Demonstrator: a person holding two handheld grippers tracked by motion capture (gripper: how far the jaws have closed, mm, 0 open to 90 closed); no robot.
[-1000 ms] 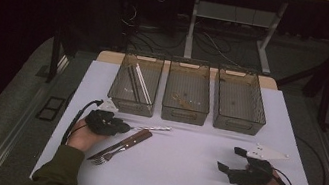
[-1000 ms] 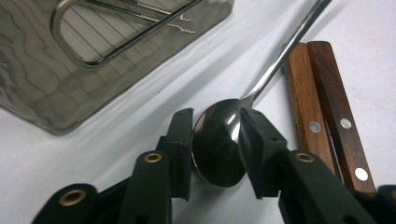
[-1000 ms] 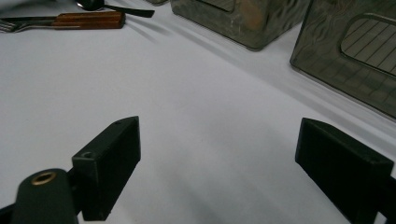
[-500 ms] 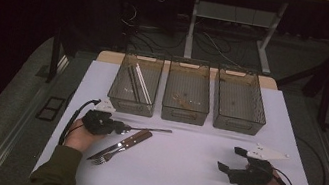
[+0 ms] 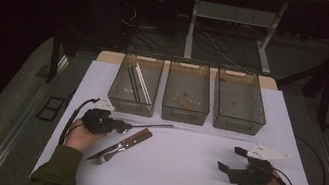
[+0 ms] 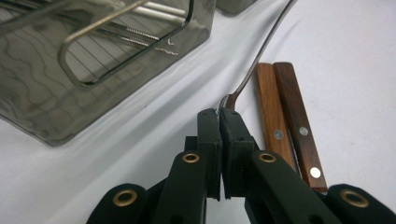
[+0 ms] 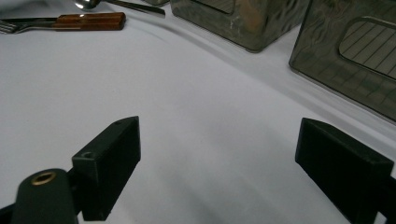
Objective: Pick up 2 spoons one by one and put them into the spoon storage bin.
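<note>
Lying near three bins (image 5: 184,111): one spoon (image 5: 149,125), two wooden-handled utensils (image 5: 120,147).

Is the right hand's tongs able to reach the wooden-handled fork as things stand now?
Probably yes: the right tongs are open and hold nothing, and bare white table lies between them and the fork.

Three smoky, see-through plastic bins (image 5: 186,99) stand in a row at the far side of the white-covered bench (image 5: 188,177) — the left one holding long pale sticks (image 5: 142,84) — while a wooden-handled fork (image 5: 109,152) and wooden-handled knife (image 5: 129,140) lie side by side nearer.
</note>
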